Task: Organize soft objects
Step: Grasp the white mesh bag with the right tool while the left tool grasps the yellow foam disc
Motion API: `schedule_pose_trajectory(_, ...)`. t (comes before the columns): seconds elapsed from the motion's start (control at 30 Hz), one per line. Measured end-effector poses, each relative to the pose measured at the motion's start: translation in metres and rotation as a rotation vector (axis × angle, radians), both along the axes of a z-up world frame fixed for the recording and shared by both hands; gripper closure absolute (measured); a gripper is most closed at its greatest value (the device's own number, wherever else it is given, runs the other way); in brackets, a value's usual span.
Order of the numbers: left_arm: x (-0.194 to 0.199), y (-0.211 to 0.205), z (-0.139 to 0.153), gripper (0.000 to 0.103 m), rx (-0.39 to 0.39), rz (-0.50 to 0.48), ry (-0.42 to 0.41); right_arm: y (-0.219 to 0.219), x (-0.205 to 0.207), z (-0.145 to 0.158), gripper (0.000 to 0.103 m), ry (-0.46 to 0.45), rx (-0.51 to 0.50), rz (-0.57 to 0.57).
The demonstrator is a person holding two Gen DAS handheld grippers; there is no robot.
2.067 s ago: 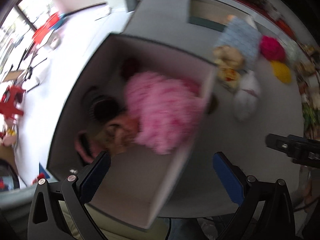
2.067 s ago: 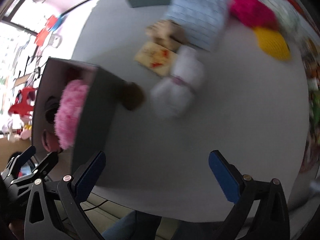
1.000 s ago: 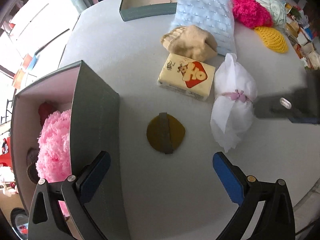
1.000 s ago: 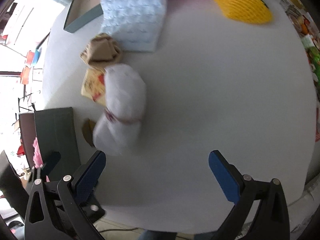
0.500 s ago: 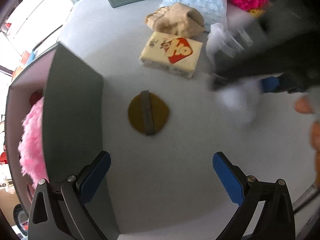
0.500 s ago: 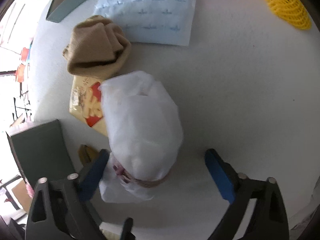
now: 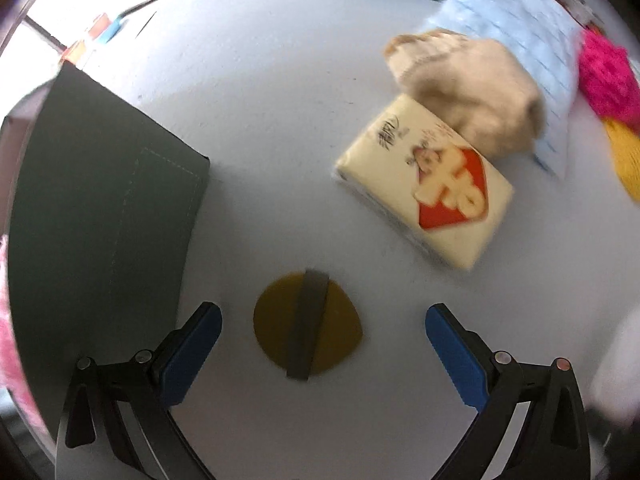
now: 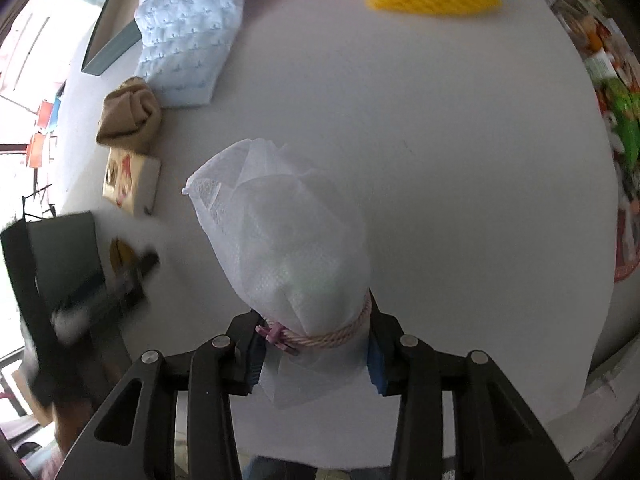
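The right tongs (image 8: 314, 350) are clamped on the tied neck of a white pouch (image 8: 280, 236), held above the counter (image 8: 460, 160). The left tongs (image 7: 320, 344) are spread apart, released, straddling a flat brown disc (image 7: 308, 330) on the counter. A tissue pack (image 7: 424, 188) lies beyond it, touching a tan cloth bundle (image 7: 472, 92). A dark box (image 7: 100, 216) stands to the left.

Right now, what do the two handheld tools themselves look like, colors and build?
Both look alike. The left tool has two black plastic fingers with triangular cutouts, silver round fasteners near the joints, and blue pads lining the inner faces. The right tool has the same black frame, silver fasteners and blue pads. No cables, markings or sleeves are visible.
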State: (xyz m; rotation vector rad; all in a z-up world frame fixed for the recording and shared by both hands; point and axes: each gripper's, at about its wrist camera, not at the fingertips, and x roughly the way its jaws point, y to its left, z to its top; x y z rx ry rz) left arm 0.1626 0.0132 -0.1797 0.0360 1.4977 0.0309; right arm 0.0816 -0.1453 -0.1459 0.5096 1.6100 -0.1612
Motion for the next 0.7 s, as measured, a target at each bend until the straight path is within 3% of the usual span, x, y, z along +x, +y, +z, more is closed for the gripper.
schedule_pose_trajectory(0.13, 0.009, 0.009, -0.004, 0.0, -0.05, 0.074, 0.007, 0.001, -0.018, 0.0, 0.058, -0.001, 0.04, -0.02)
schedule_pose_trajectory(0.37, 0.003, 0.028, -0.013, 0.002, -0.055, 0.056, 0.088, -0.004, -0.048, 0.011, 0.057, -0.024, 0.09, -0.034)
schedule_pose_trajectory(0.43, -0.006, 0.029, -0.01, 0.015, -0.056, 0.034, 0.065, 0.003, -0.043, 0.018, 0.057, -0.036, 0.091, -0.032)
schedule_pose_trajectory(0.5, -0.011, 0.024, -0.003, 0.048, -0.054, -0.013, 0.047, 0.006, -0.042, 0.022, 0.057, -0.046, 0.088, -0.026)
schedule_pose_trajectory(0.53, -0.014, 0.023, 0.001, 0.053, -0.052, -0.038, 0.044, 0.006, -0.043, 0.025, 0.057, -0.054, 0.083, -0.022)
schedule_pose_trajectory(0.7, -0.037, 0.023, 0.005, 0.054, -0.073, -0.109, 0.079, 0.004, -0.054, 0.037, 0.057, -0.074, 0.074, -0.002)
